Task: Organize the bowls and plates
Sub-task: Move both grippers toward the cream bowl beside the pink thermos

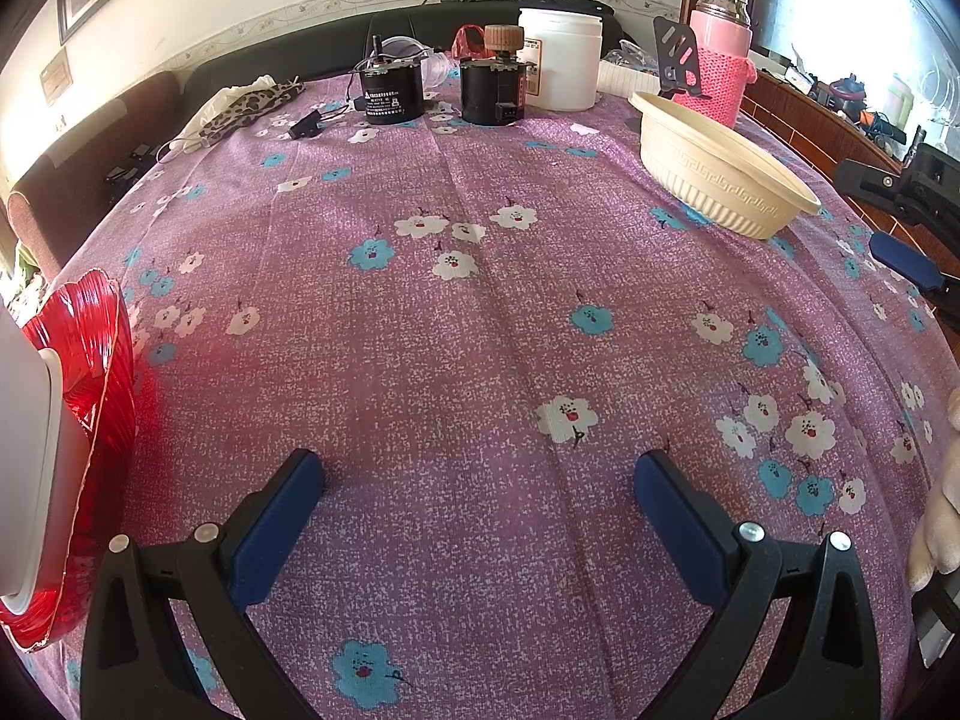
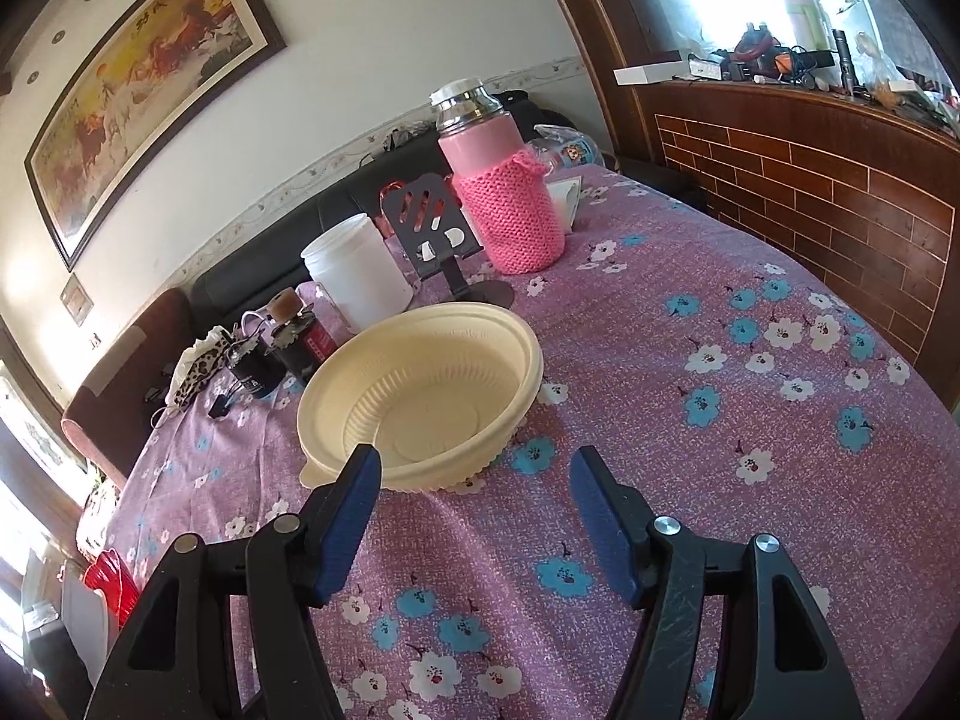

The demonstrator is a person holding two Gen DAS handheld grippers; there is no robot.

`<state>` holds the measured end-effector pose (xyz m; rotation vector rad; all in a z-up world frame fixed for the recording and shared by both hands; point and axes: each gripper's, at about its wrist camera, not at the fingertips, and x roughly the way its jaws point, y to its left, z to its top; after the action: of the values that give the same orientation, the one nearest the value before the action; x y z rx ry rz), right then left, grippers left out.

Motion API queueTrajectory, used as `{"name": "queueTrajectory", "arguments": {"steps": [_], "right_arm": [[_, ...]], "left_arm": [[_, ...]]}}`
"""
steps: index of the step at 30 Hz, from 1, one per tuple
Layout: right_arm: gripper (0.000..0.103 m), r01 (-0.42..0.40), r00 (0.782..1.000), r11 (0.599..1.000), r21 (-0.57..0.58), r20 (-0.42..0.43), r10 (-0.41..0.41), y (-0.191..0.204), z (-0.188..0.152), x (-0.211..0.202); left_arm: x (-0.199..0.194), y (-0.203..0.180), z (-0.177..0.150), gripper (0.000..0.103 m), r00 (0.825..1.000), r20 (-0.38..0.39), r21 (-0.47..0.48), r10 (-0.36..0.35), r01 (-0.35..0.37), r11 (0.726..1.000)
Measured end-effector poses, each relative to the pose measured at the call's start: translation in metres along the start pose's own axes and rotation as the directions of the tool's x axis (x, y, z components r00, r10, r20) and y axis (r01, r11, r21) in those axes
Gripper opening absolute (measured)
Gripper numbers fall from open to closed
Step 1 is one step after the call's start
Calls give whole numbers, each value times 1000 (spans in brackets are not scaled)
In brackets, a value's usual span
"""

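A cream ribbed bowl (image 2: 420, 396) stands upright on the purple flowered tablecloth, also visible at the right in the left wrist view (image 1: 720, 162). My right gripper (image 2: 474, 468) hovers just in front of it, open, its left finger near the bowl's front rim and nothing between the pads. At the left edge stands a red ribbed plastic dish (image 1: 90, 360) with a white plate (image 1: 30, 450) against it. My left gripper (image 1: 480, 474) hangs open over bare cloth, holding nothing. The right gripper's blue pad (image 1: 906, 264) shows at the far right of the left wrist view.
At the far side of the table stand a pink knit-covered flask (image 2: 504, 192), a white jar (image 2: 360, 276), a dark phone stand (image 2: 432, 228), two black motors (image 1: 390, 90) and a leopard-print cloth (image 1: 246, 108). A brick-pattern counter (image 2: 840, 192) borders the right side. A gloved hand (image 1: 942, 504) shows at right.
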<state>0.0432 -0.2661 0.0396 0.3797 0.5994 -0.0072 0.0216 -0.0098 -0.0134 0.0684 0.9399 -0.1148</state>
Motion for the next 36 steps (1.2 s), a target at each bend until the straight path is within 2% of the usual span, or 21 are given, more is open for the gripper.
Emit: {"name": "queueTrajectory", "arguments": {"steps": [14,32,36], "right_arm": [[70,-2,1000,1000,-1,7,2,1,1,-3],[70,74,996,997,-31,42,-73,3,-4,-3],[70,97,994,995,-32,52,-95,1,-5,-3]], "left_arm": [[0,0,0,103,1000,0,0,0,0,1000],[0,0,1,103,1000,0,-5,1,-1,1000],[-2,0,-1,103,1000,-25,-10,-2,2,1000]]}}
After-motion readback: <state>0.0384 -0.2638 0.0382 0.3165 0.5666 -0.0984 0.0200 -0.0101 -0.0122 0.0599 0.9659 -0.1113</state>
